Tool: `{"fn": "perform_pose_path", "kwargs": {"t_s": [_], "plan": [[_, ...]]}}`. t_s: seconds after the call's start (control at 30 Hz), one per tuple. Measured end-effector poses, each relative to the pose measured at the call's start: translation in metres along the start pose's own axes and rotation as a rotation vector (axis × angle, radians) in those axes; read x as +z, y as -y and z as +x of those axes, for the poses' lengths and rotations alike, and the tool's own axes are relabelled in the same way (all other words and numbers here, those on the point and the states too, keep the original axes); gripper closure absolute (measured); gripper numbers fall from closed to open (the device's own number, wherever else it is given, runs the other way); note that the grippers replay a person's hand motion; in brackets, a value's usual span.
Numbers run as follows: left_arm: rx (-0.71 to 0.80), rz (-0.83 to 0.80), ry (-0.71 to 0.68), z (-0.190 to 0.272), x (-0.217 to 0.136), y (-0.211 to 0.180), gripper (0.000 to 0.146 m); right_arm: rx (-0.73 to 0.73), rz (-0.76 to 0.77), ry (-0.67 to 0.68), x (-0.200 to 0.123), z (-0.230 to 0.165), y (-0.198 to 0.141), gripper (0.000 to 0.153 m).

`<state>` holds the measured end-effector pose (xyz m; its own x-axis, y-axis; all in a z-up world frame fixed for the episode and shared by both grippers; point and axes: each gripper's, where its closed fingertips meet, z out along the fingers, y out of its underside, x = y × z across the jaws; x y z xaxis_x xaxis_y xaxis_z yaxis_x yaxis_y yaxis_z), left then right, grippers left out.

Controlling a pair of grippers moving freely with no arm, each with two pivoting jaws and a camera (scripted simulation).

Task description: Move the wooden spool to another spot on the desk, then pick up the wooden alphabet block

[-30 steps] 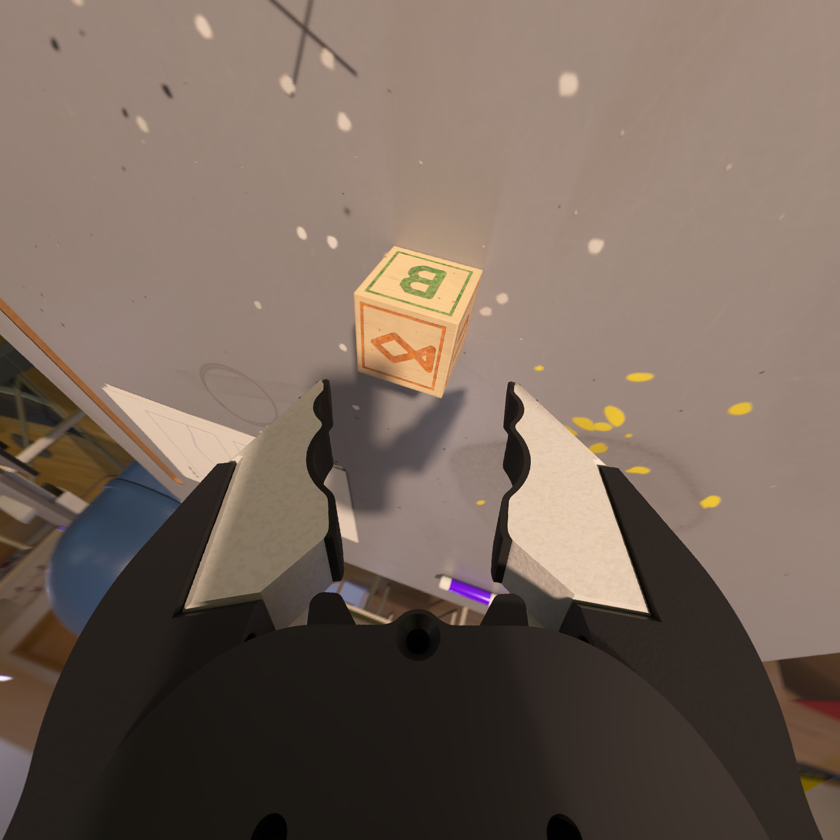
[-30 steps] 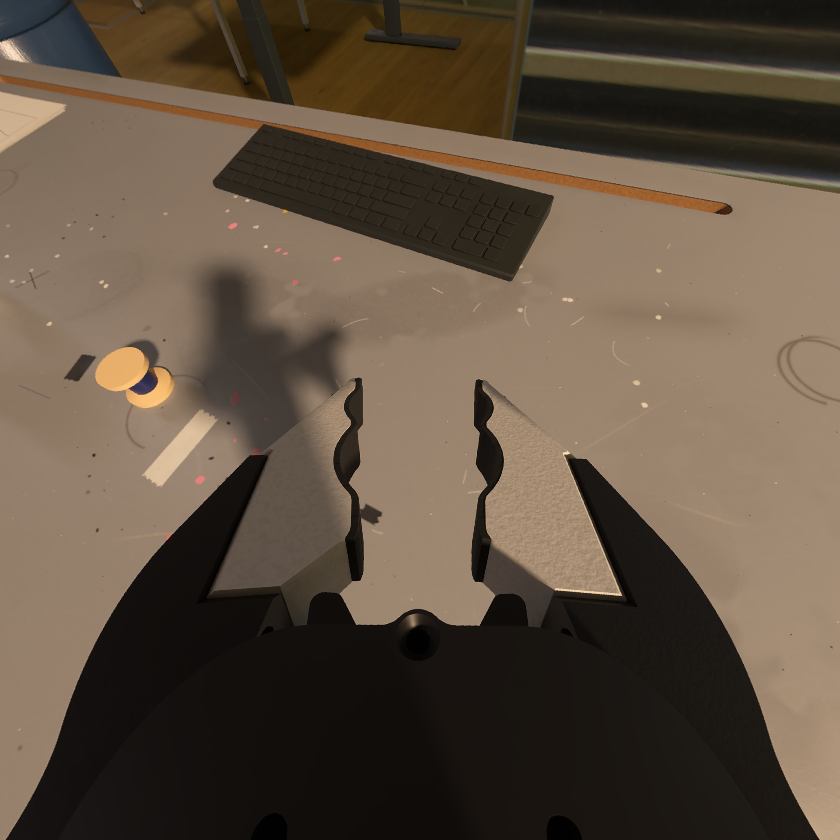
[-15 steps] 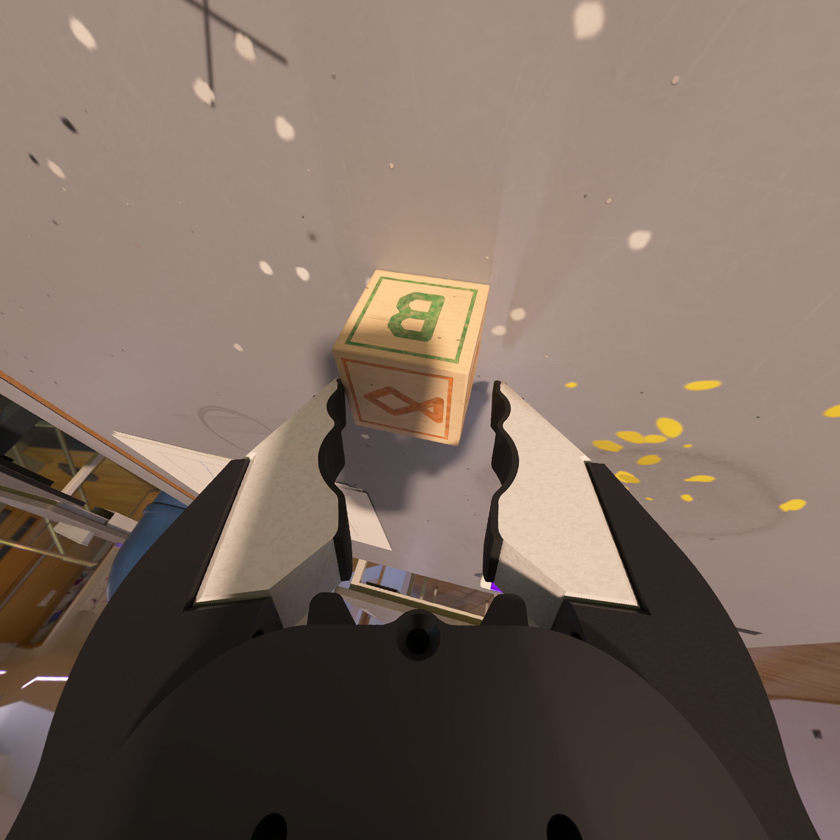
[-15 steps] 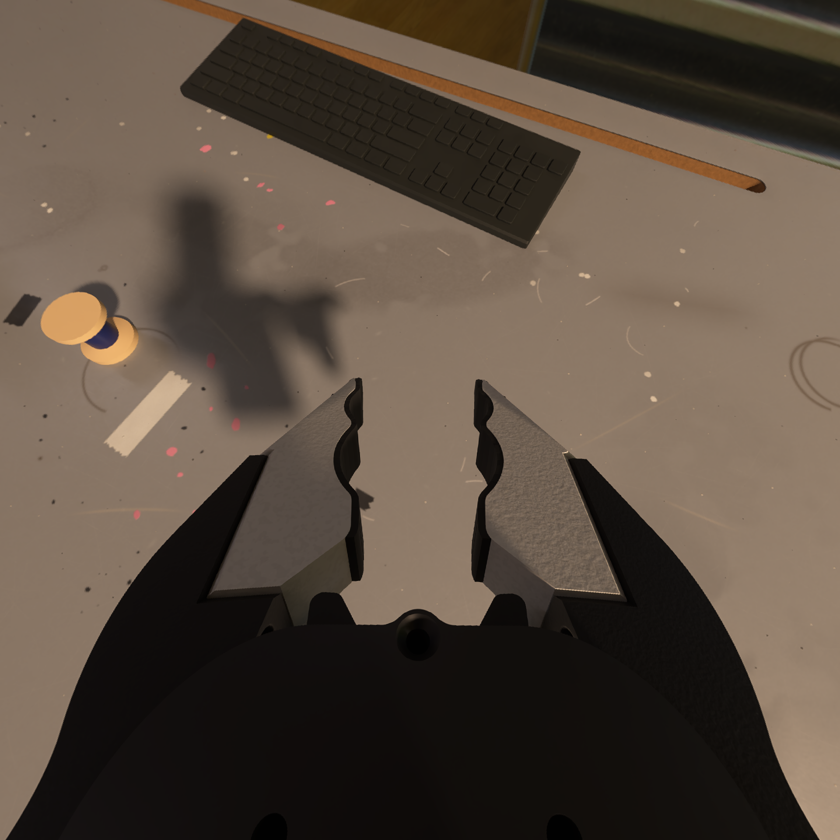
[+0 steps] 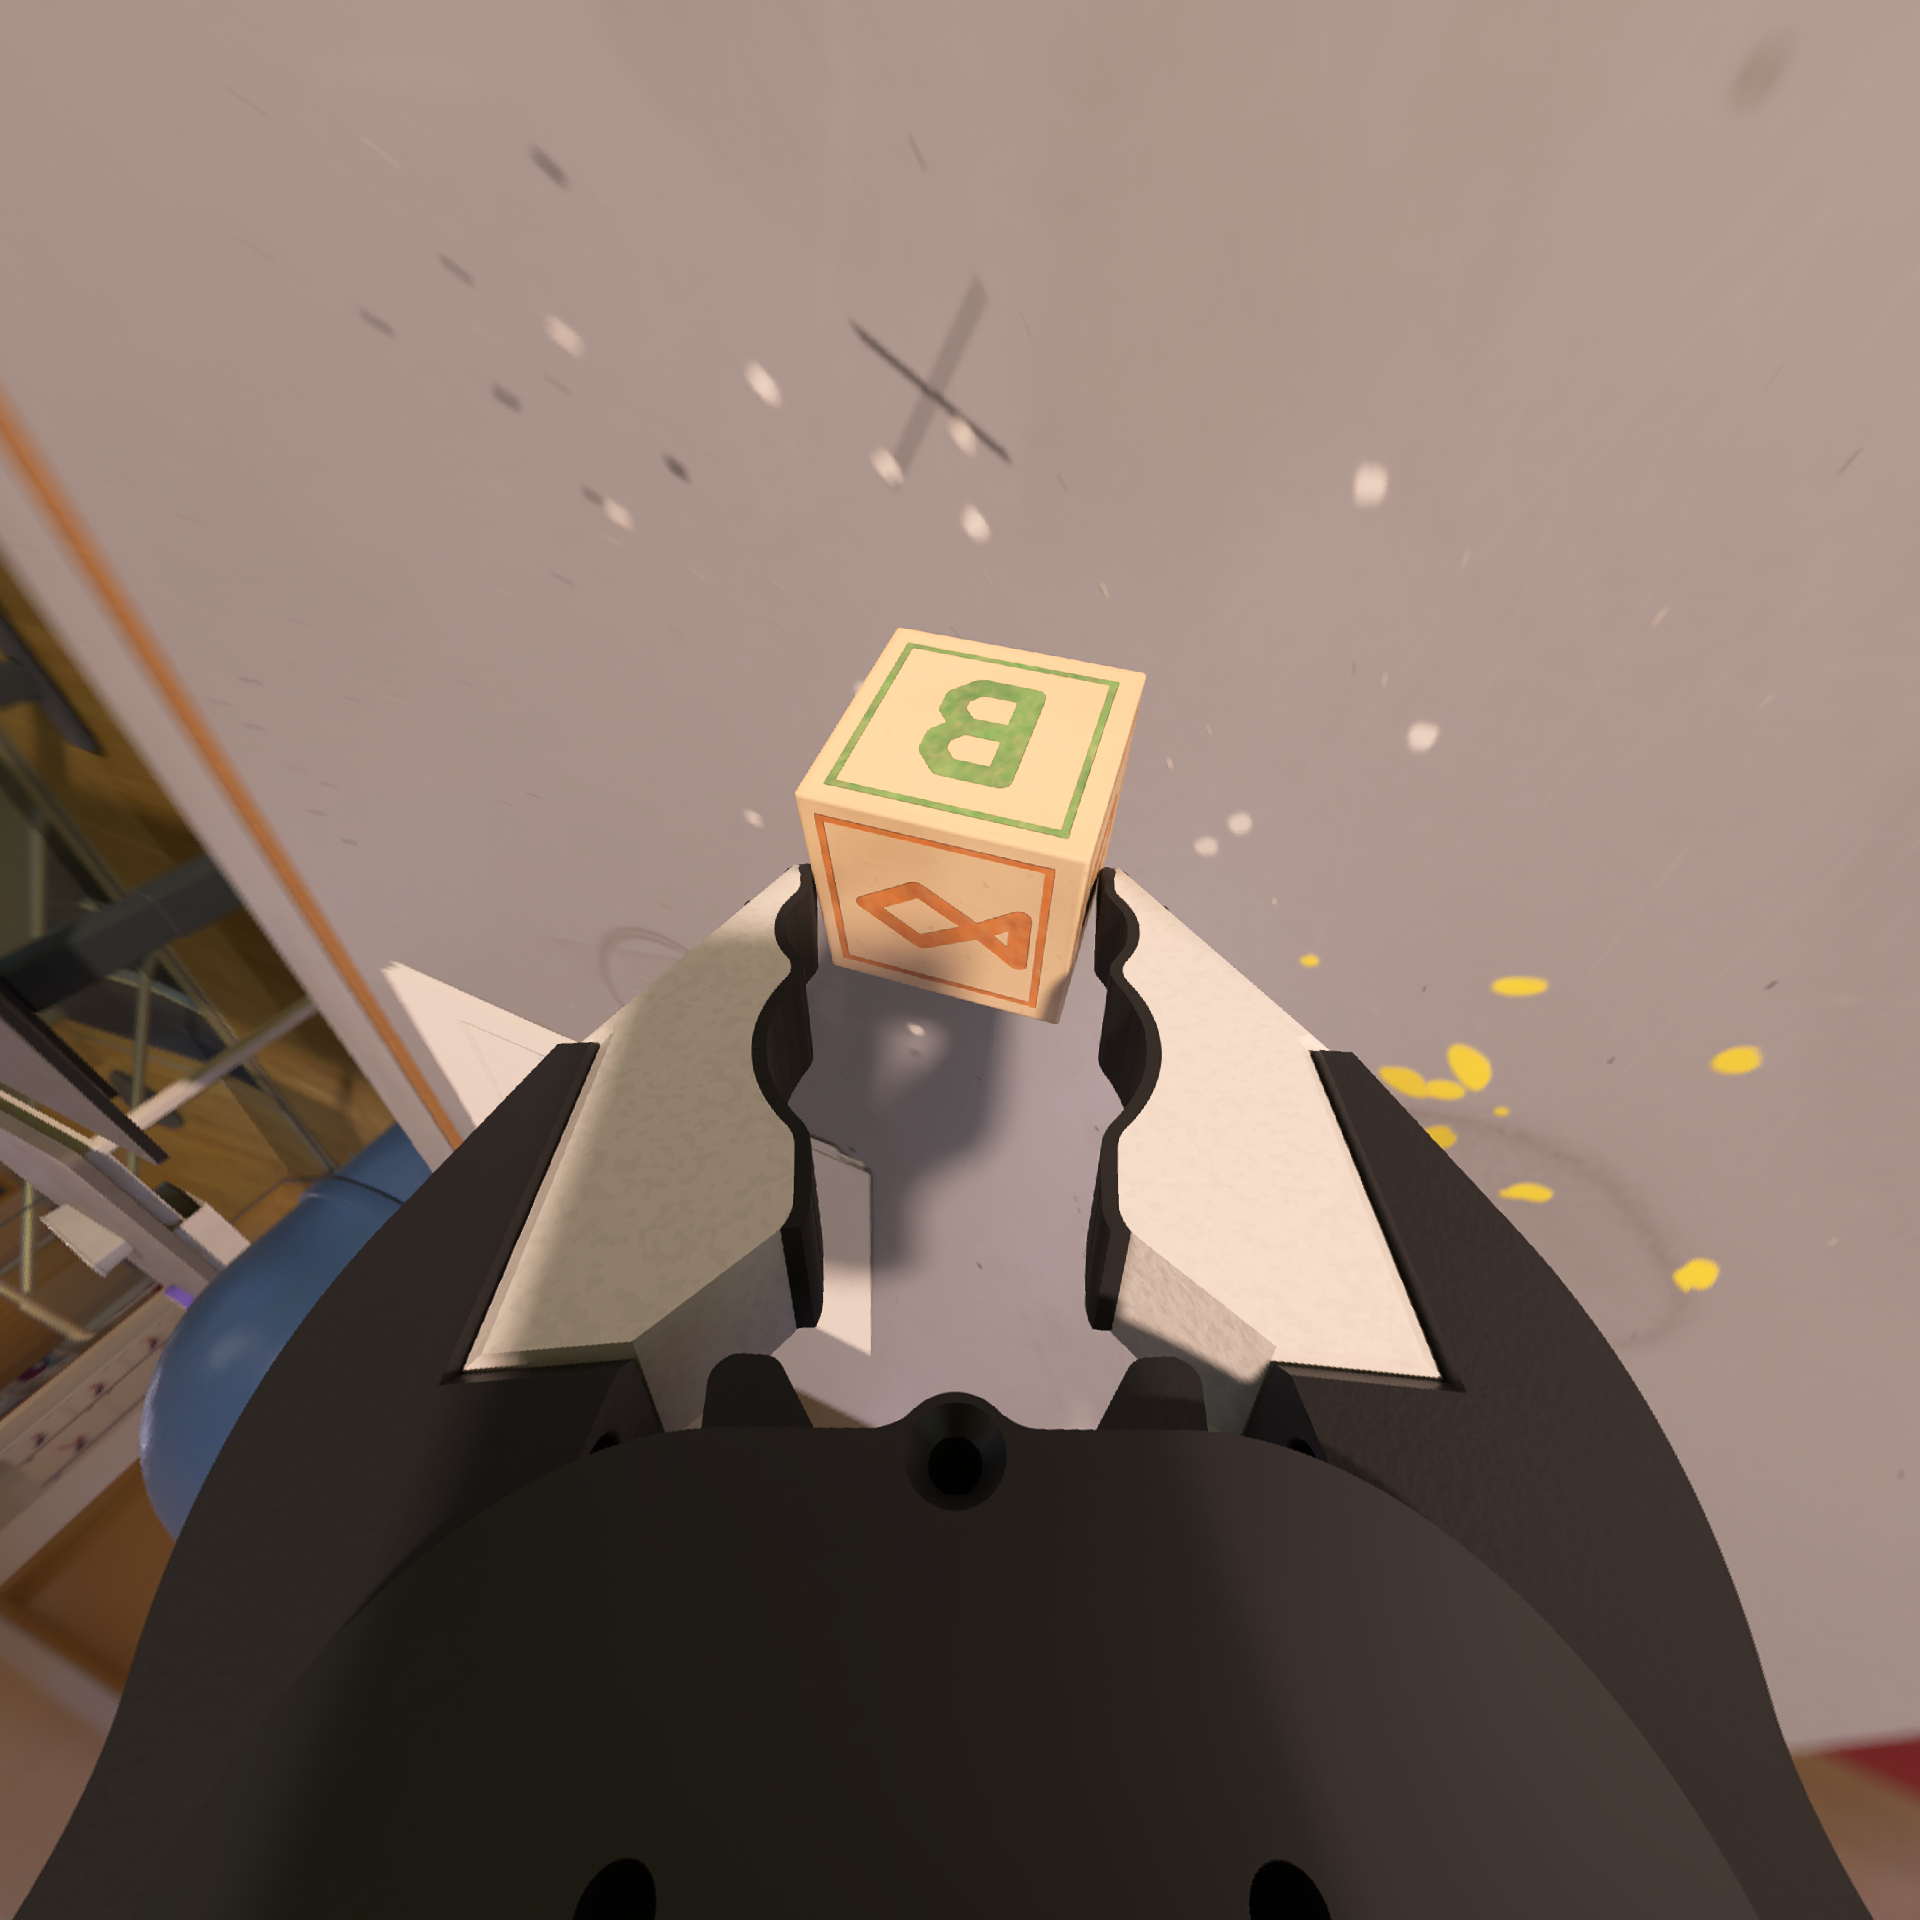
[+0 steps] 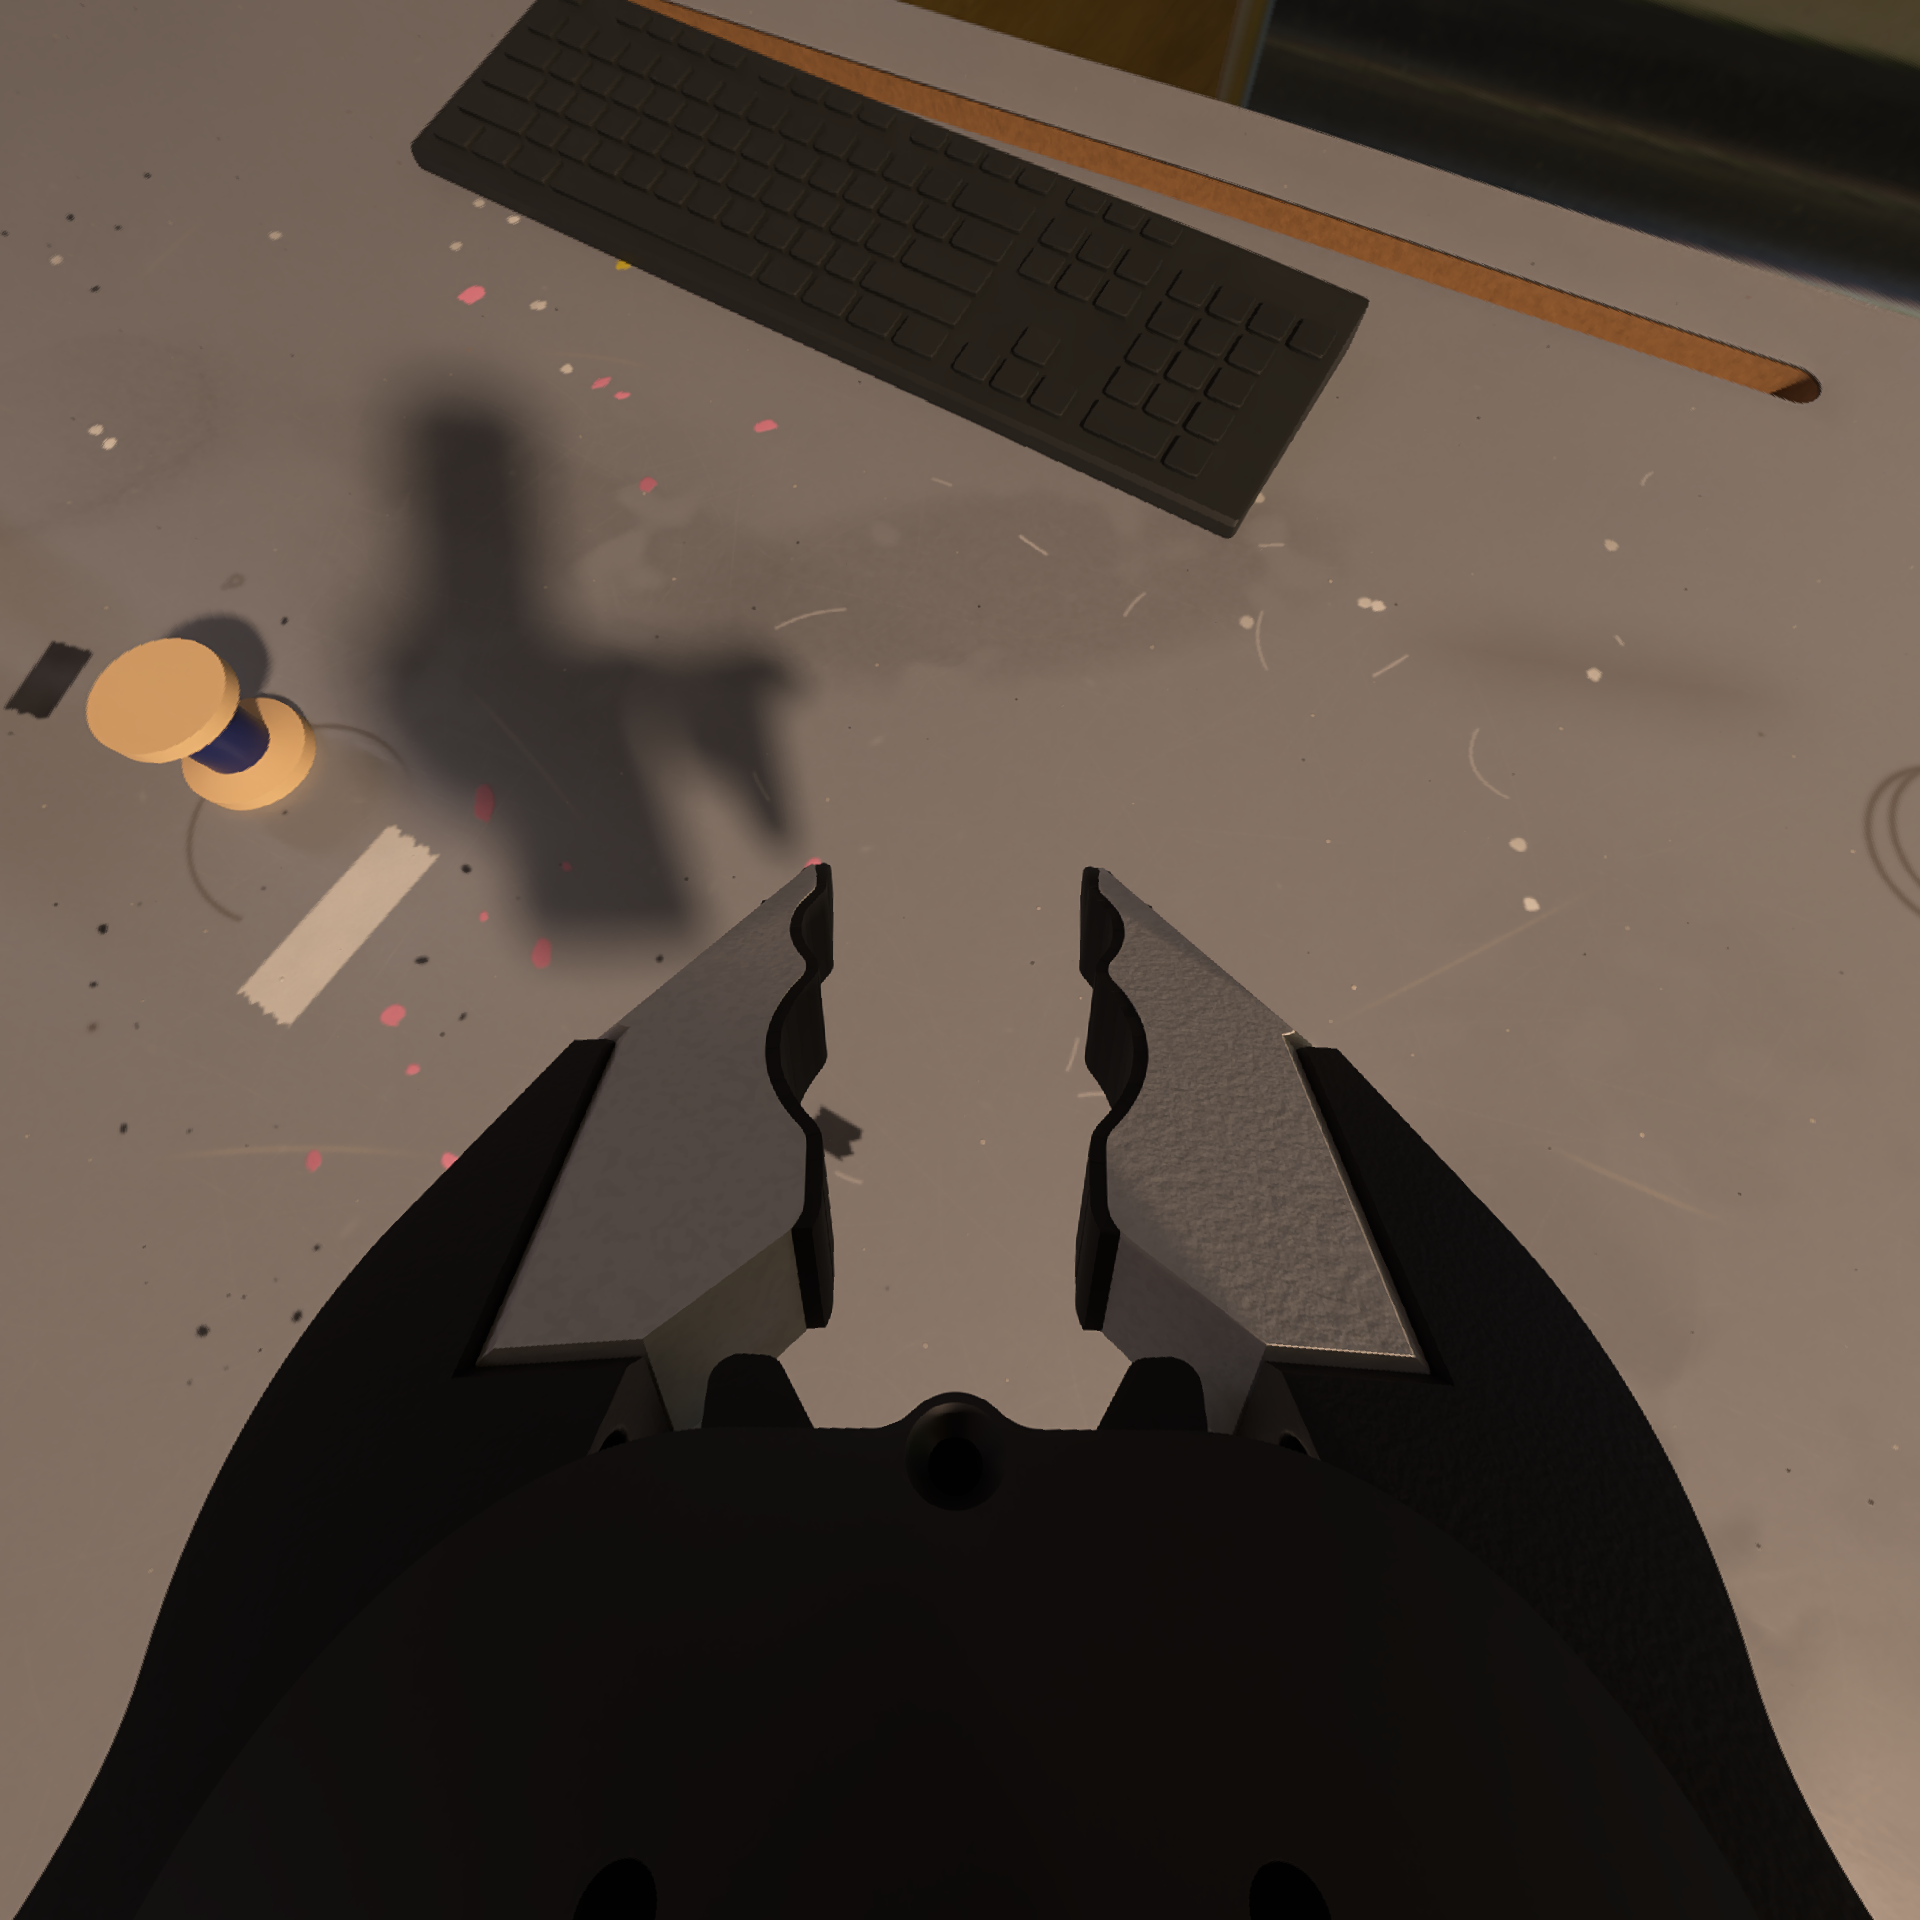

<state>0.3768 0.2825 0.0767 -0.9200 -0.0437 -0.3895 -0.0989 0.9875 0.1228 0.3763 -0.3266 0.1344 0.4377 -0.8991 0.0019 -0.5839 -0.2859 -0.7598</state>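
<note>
Right now the left tongs [image 5: 951,894] have their tips on either side of the wooden alphabet block [image 5: 966,821], clamped on its near lower part. The block looks raised off the grey tabletop [image 5: 1351,312], though from this angle I can't be sure it is clear of it. Its top face carries a green framed letter and its near face an orange figure. Yellow paint flecks [image 5: 1455,1070] lie to the right of it. The right tongs [image 6: 956,883] hang over a bare patch with jaws apart and nothing between them. The wooden spool [image 6: 197,722], wound with blue thread, lies on its side well off to their left, near a strip of pale tape [image 6: 338,925]. A black keyboard [image 6: 894,239] sits beyond.
</note>
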Motion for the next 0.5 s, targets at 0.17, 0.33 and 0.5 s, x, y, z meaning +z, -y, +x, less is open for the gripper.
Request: {"fn": "perform_pose_path", "kwargs": {"t_s": [0.17, 0.33, 0.5], "plan": [[-0.069, 0.285, 0.121, -0.026, -0.08, 0.056, 0.092, 0.003, 0.006, 0.003, -0.001, -0.001, 0.001, 0.106], [-0.22, 0.642, 0.091, -0.017, -0.145, 0.144, 0.092, -0.001, 0.022, 0.008, -0.005, -0.003, 0.004, 0.106], [-0.401, 1.01, -0.155, 0.02, -0.166, 0.239, 0.092, 0.005, 0.05, 0.023, -0.01, -0.004, 0.007, 0.106]]}}
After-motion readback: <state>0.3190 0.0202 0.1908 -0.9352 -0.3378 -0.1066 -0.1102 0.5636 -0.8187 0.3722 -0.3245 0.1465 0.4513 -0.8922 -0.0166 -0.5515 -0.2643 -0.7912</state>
